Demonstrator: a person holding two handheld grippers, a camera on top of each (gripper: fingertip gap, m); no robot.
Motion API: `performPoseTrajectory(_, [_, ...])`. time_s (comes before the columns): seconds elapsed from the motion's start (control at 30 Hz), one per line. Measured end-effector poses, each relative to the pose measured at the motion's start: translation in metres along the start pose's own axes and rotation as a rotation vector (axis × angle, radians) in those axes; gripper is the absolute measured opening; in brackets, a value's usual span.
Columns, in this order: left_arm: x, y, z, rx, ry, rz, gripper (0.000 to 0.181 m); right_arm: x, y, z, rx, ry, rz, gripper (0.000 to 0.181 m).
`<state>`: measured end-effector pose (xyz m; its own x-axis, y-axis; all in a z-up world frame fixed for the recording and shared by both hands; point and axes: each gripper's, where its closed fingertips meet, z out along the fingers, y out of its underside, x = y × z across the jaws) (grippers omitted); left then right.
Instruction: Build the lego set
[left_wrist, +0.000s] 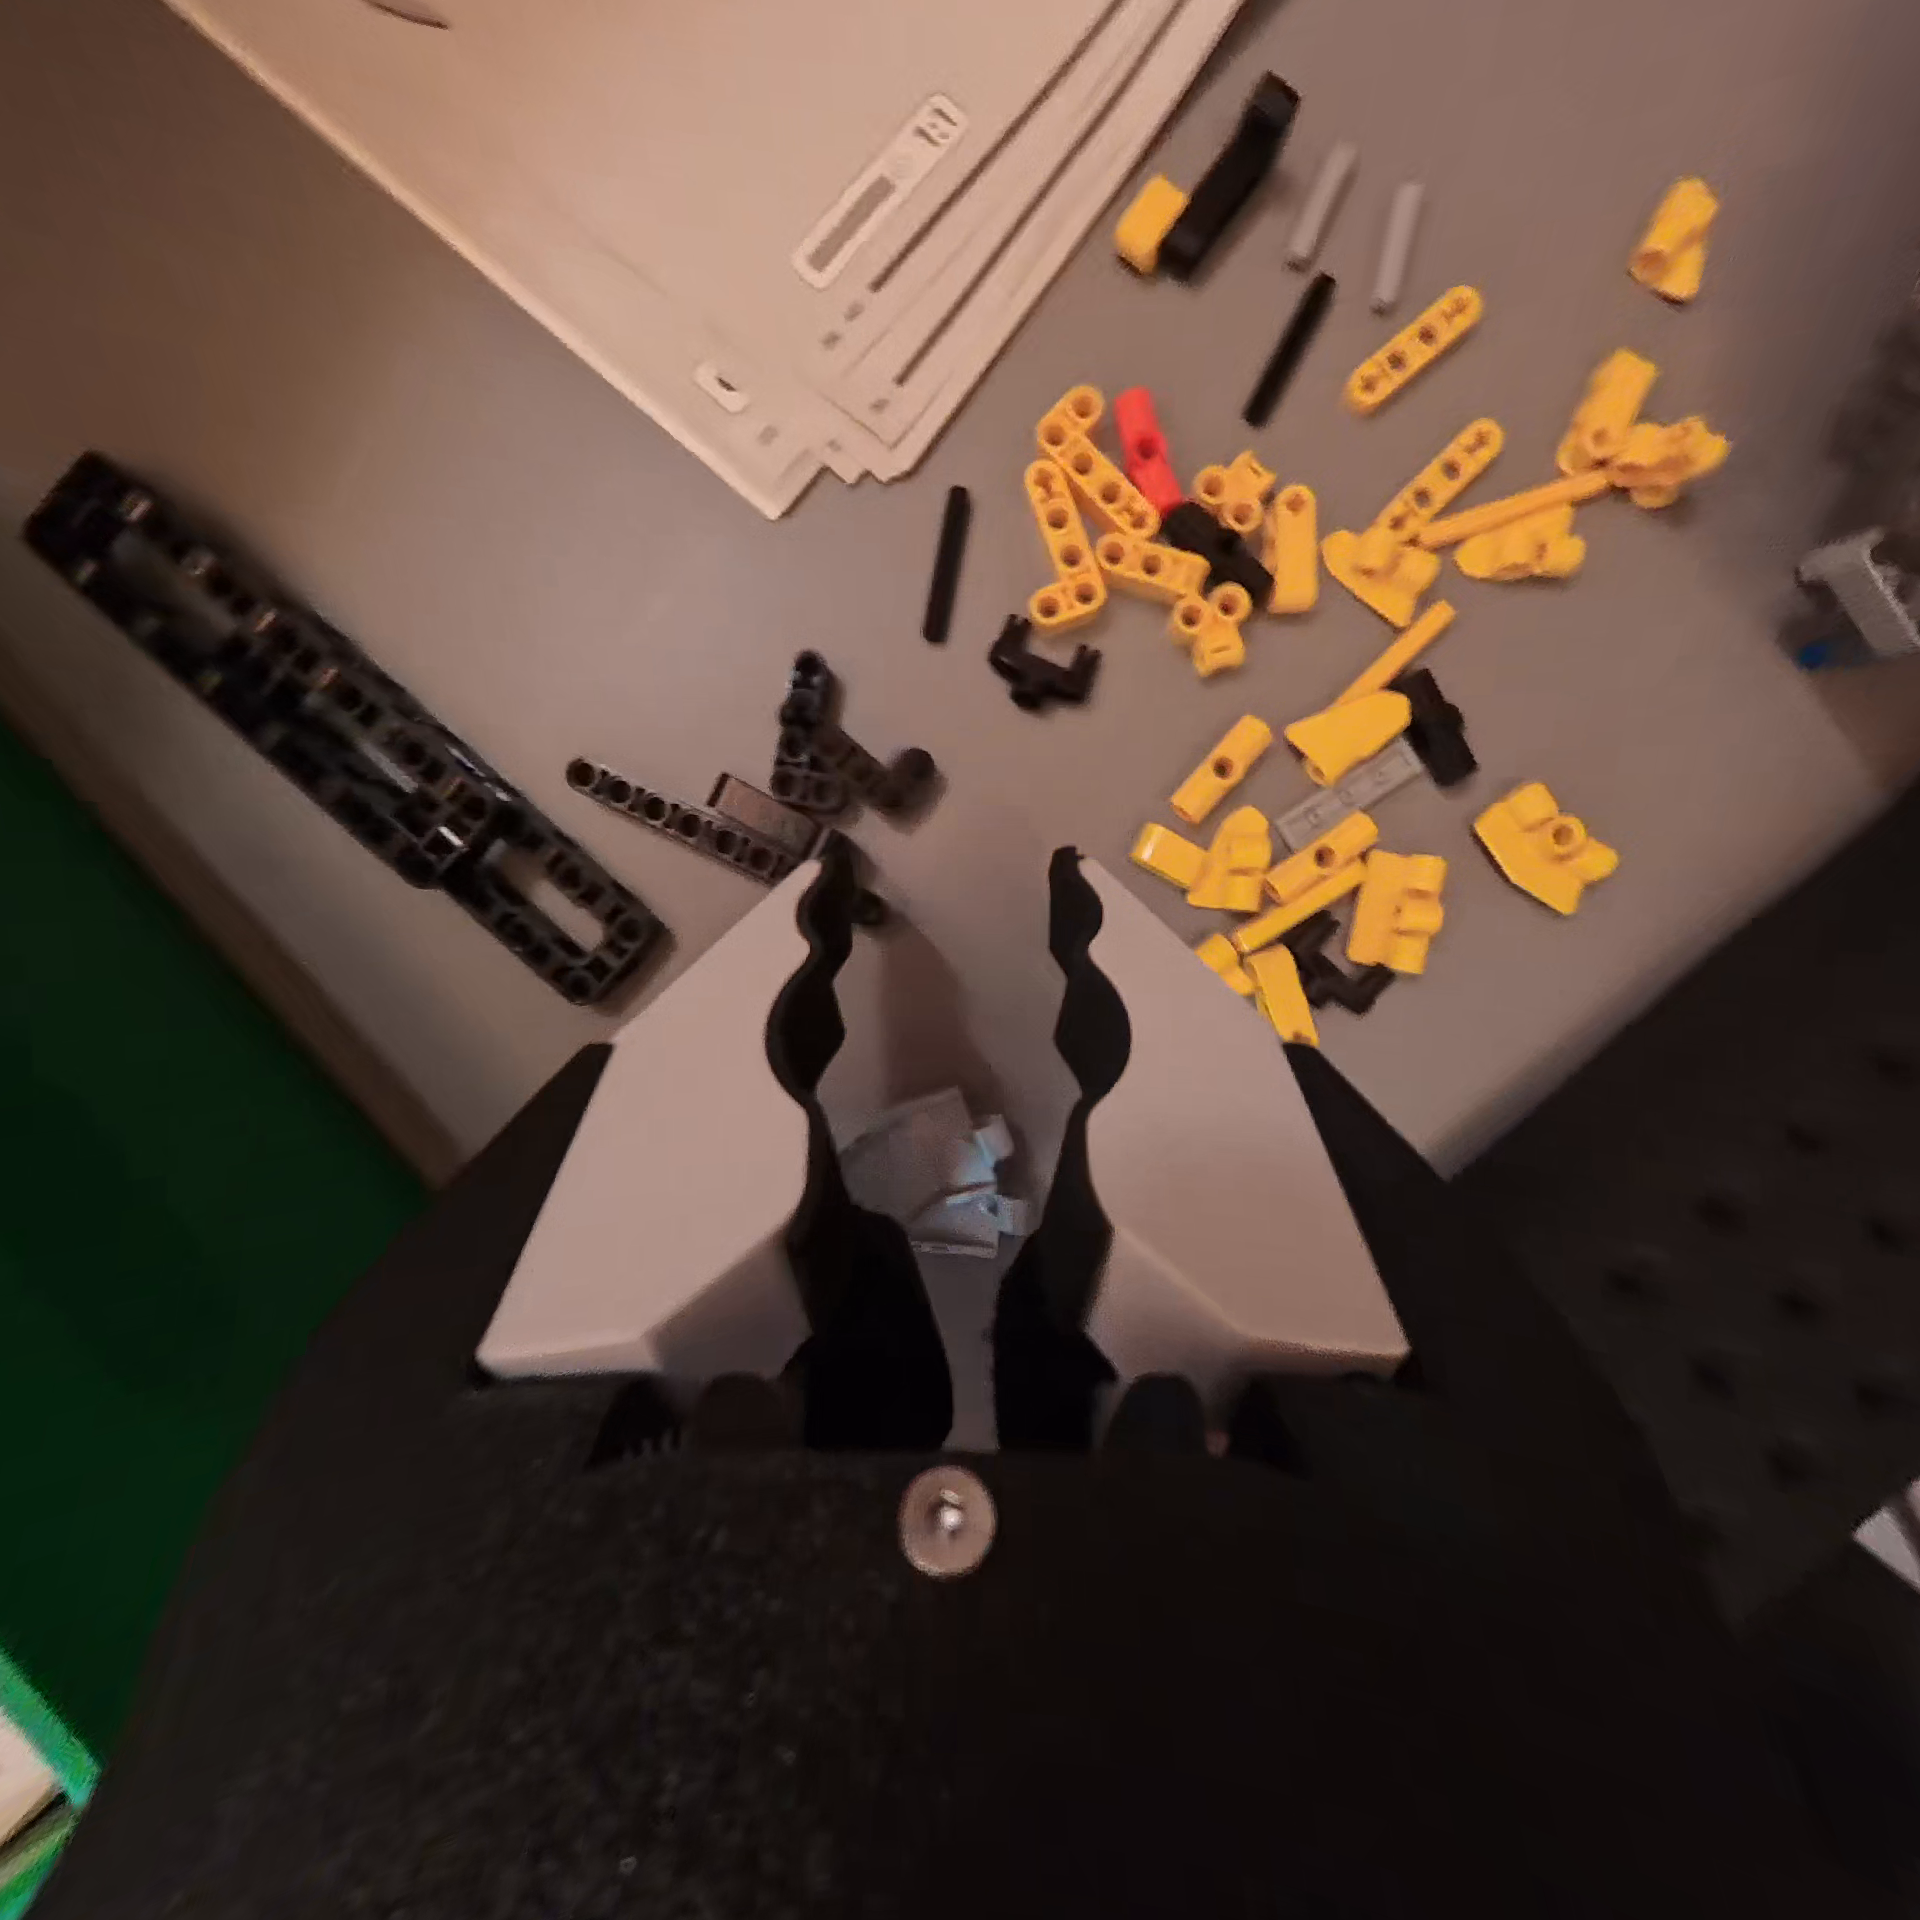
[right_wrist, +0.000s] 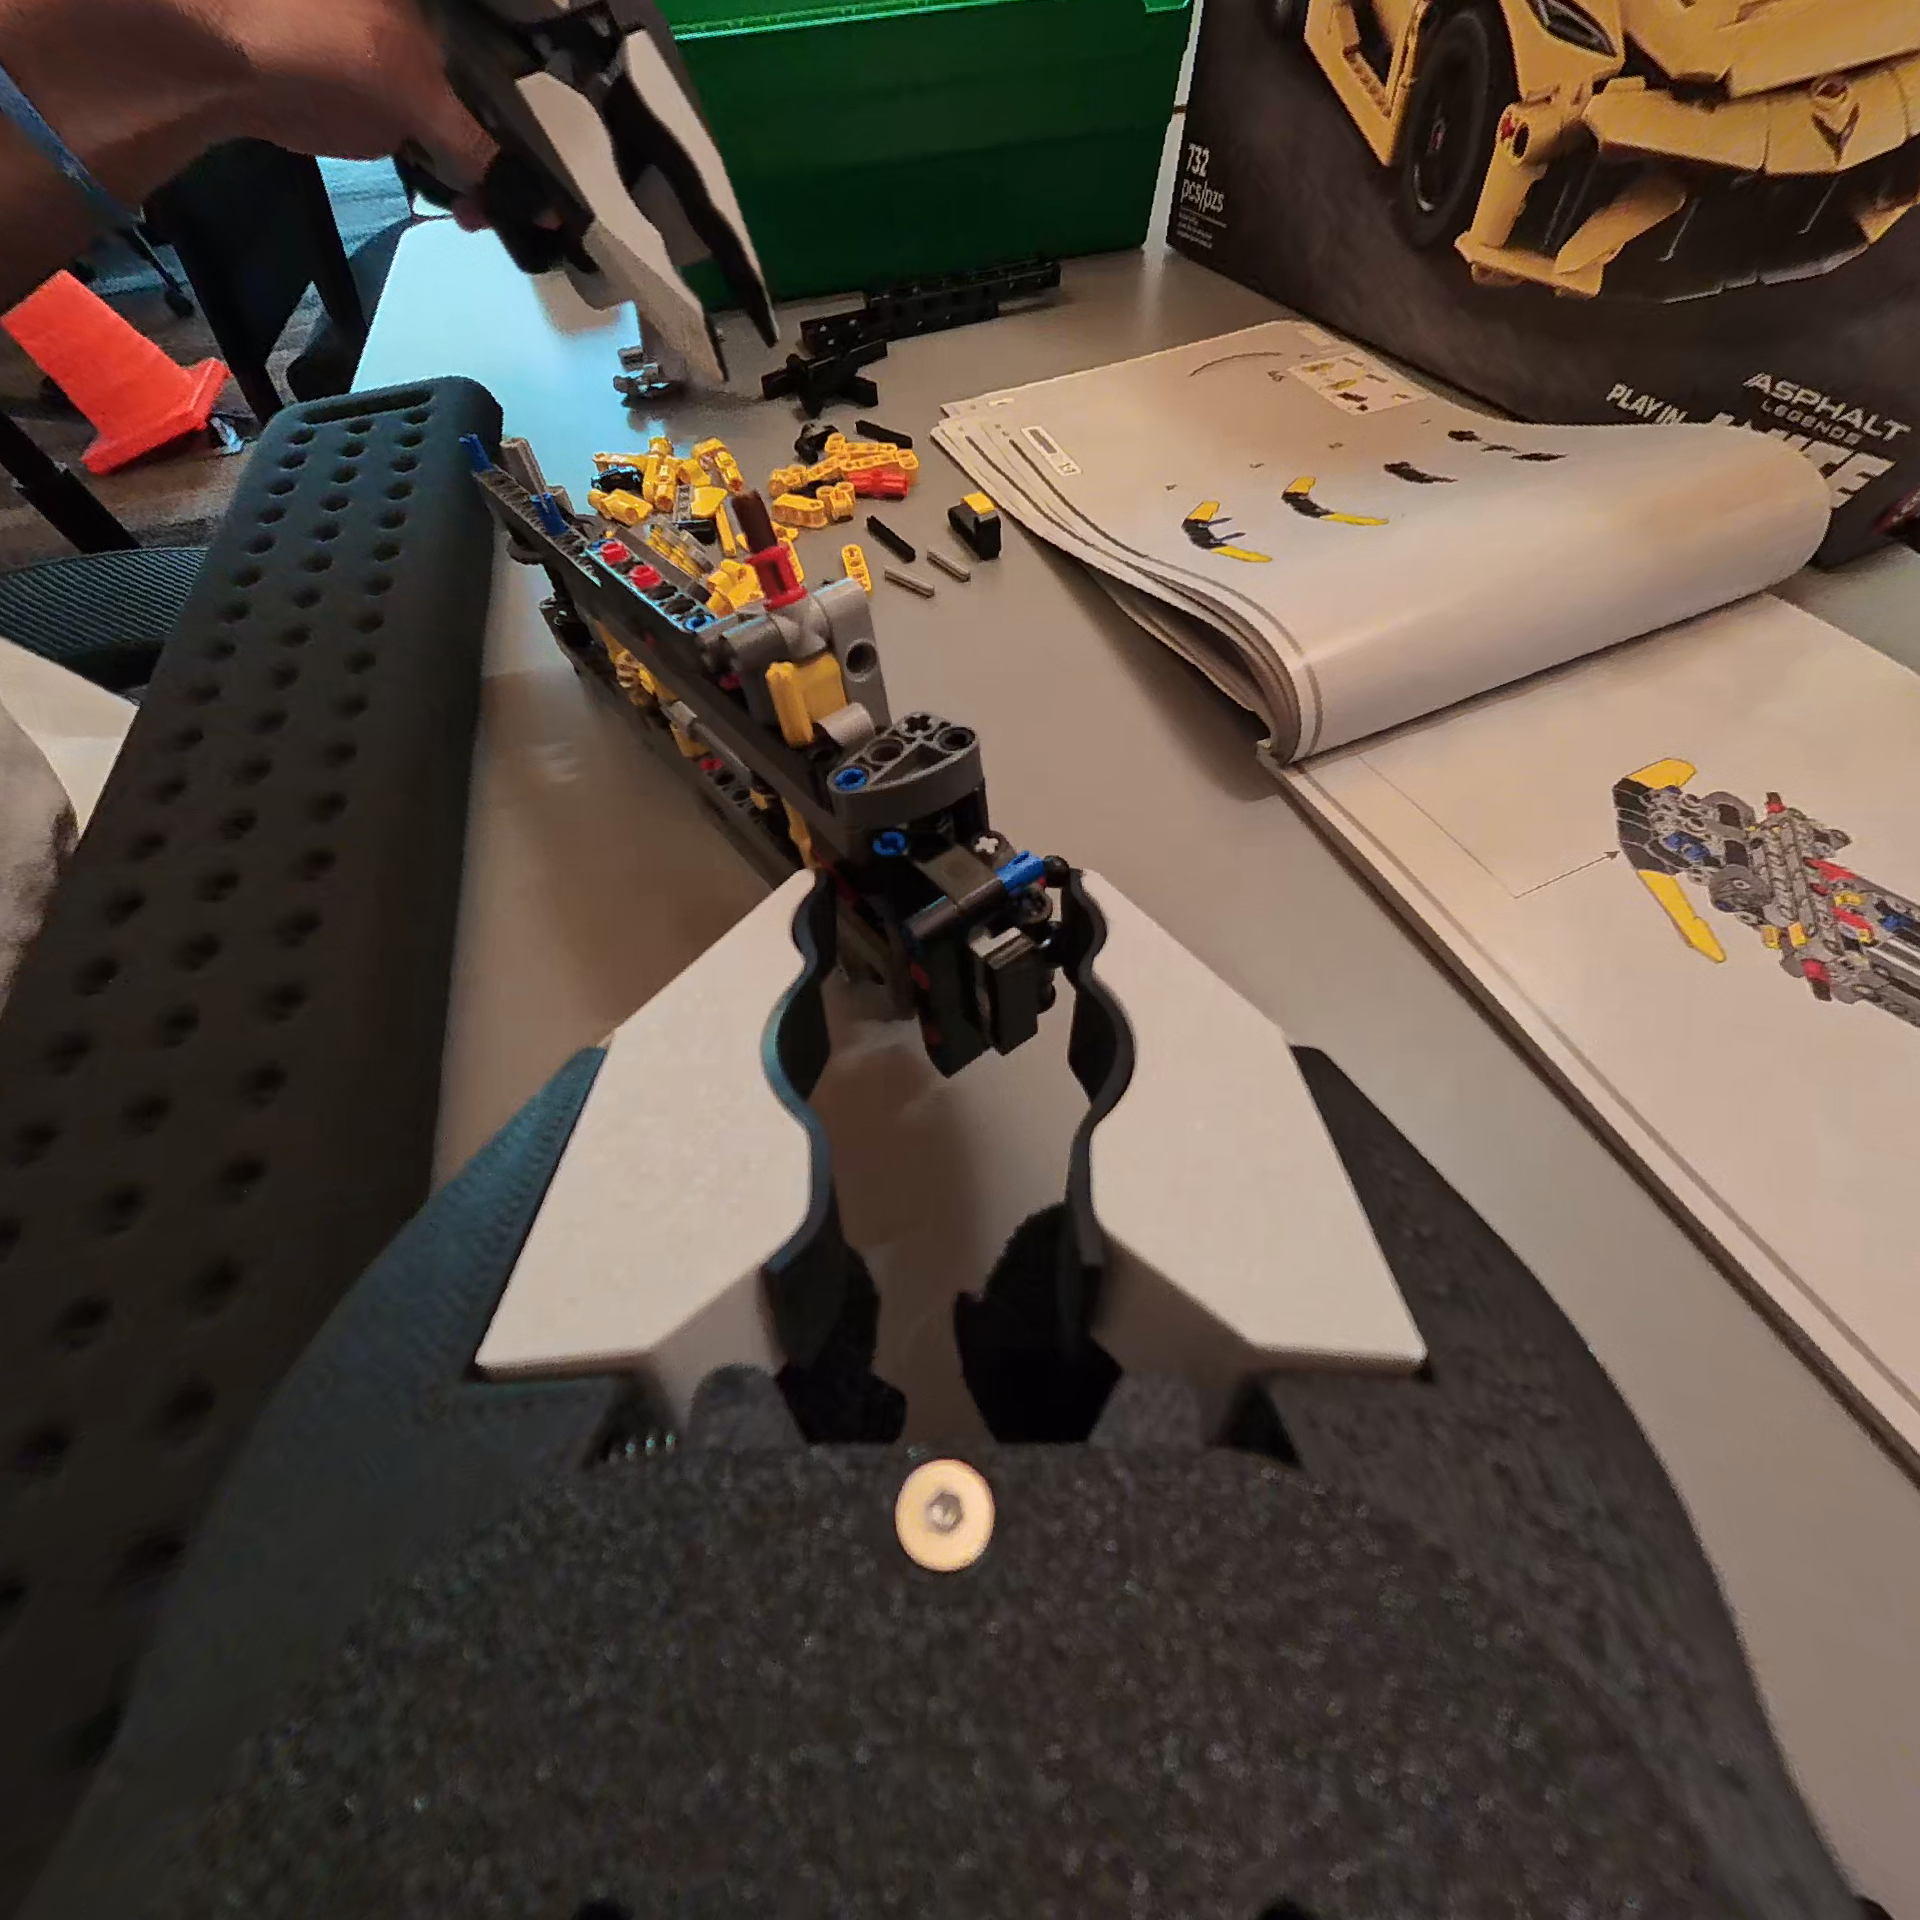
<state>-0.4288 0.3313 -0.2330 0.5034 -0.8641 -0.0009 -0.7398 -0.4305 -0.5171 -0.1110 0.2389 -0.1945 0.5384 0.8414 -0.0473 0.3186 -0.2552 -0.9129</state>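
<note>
Between right claw (right_wrist: 940, 894) tips: pinched long grey-black chassis (right_wrist: 727, 665), yellow/red/blue bits; left claw (left_wrist: 951, 868) spread.

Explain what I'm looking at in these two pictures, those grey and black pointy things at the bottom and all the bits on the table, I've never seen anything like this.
Those pointed shapes are two-finger claws, hand tools a person holds, one per hand. Each carries a camera looking forward along its fingers, so each picture is one claw's own view.

The left claw hangs open and empty over a grey table, above loose yellow pieces, black pieces and a long black frame.

The right claw closes around the end of the half-built model, which stretches away across the table. That view also shows the open instruction booklet, the set's box, a green bin, and the person's hand holding the left claw farther off.
</note>
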Motion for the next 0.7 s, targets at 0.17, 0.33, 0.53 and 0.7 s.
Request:
performPoseTrajectory(0.17, [-0.027, -0.002, 0.003, -0.026, -0.127, -0.131, 0.037, 0.001, 0.0, 0.001, 0.001, 0.001, 0.019, 0.042])
performPoseTrajectory(0.33, [-0.038, 0.003, 0.005, -0.027, -0.201, -0.314, 0.037, 0.001, 0.0, 0.001, 0.009, 0.002, 0.02, 0.042])
performPoseTrajectory(0.53, [-0.079, -0.007, -0.015, 0.049, -0.42, -0.386, 0.031, 0.001, 0.0, 0.0, 0.009, -0.002, 0.026, 0.042])
performPoseTrajectory(0.7, [-0.112, -0.008, 0.009, -0.044, -0.541, -0.447, 0.05, 0.0, 0.001, -0.001, 0.003, 0.003, 0.022, 0.042])
